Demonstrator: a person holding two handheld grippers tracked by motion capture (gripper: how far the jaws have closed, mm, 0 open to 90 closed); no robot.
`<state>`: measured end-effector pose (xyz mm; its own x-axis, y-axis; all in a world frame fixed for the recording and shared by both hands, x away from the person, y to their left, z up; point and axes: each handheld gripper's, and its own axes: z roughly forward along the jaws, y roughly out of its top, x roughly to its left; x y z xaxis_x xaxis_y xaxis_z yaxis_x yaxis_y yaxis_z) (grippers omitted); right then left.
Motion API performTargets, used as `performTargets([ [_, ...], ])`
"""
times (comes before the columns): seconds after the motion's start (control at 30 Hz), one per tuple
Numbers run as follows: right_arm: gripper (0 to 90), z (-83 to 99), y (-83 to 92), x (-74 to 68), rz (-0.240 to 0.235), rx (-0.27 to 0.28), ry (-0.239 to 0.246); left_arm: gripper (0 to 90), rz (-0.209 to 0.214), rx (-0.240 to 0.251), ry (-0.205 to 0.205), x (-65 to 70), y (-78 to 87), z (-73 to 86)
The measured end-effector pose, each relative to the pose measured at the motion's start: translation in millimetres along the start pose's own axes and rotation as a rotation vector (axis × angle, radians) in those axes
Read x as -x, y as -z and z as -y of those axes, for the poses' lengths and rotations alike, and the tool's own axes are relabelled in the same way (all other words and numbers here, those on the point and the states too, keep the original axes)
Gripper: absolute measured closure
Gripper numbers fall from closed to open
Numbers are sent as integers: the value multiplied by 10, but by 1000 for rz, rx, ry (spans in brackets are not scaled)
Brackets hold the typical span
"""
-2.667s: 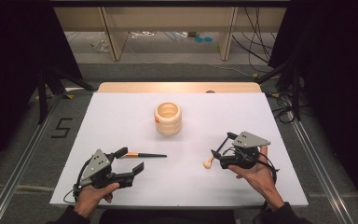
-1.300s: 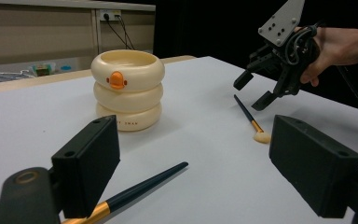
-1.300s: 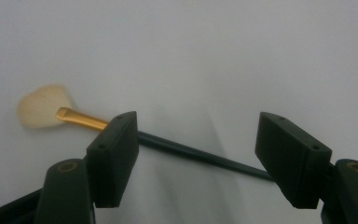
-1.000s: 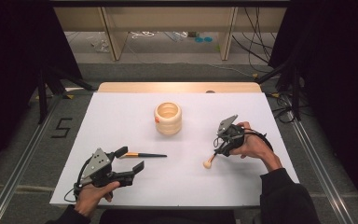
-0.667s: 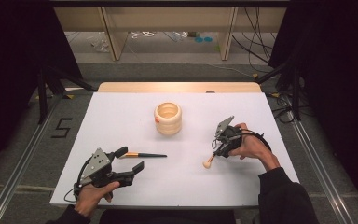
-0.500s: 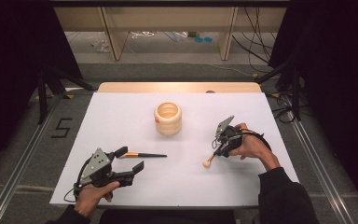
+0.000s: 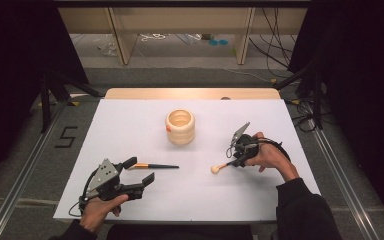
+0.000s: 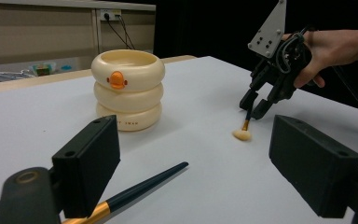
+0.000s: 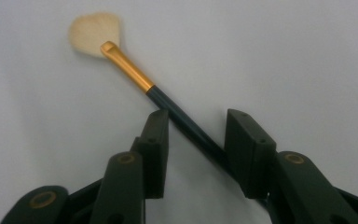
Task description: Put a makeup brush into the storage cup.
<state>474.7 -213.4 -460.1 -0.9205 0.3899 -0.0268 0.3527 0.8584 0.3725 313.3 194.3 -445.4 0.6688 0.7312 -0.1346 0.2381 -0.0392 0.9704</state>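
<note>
A fan brush (image 7: 220, 167) with a cream head, gold ferrule and dark handle (image 9: 168, 103) lies on the white table (image 7: 130, 125), right of centre. My right gripper (image 7: 236, 159) points down over the handle. Its jaws have just been closing and stand either side of the handle with a gap left, so it is open (image 9: 196, 123). From the left gripper view, the right gripper (image 8: 254, 106) is tilted above the brush head (image 8: 242, 134). My left gripper (image 7: 140, 171) rests open at the front left, and a second dark brush (image 7: 155, 166) lies with its gold end between its jaws (image 8: 140, 186).
A cream ringed holder (image 7: 180, 127) with an orange mark (image 8: 117, 79) stands upright at the table's middle back. A wooden strip (image 7: 190, 93) runs along the far edge. Cables lie on the floor beyond (image 7: 275, 55).
Since the earliest frame the right hand has shifted back and tipped its gripper down over the fan brush's handle. Over the last second both hands have stayed put.
</note>
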Motion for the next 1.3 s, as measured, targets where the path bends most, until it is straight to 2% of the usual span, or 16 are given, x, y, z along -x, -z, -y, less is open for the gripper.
performTargets([
  [0.27, 658, -53, 0, -9, -15, -45, -13, 160, -1, -1, 2, 0, -1, 2],
  [0.43, 706, -128, -6, -20, -28, -101, -7, 160, -2, 0, 0, -5, 2, 0],
  [0.63, 727, -152, -10, -17, -37, -116, -28, 160, -6, -3, -1, -7, 1, 2],
  [0.67, 732, -181, -15, -16, -33, -140, -21, 160, -8, -1, -5, -12, 1, -1],
  [0.7, 732, -181, -15, -16, -33, -140, -21, 161, -8, -1, -5, -12, 1, -1],
  [0.73, 740, -205, -15, 1, -25, -171, 7, 161, -7, -2, -5, -11, 1, 0],
  [0.83, 757, -242, -23, 7, -30, -198, 7, 160, -7, -1, -6, -13, 3, -1],
  [1.2, 807, -281, -37, 8, -28, -219, 11, 161, -7, -3, -2, -7, 1, 0],
  [1.3, 824, -312, -45, -6, -26, -243, 23, 162, -7, -2, -6, -14, 0, -1],
])
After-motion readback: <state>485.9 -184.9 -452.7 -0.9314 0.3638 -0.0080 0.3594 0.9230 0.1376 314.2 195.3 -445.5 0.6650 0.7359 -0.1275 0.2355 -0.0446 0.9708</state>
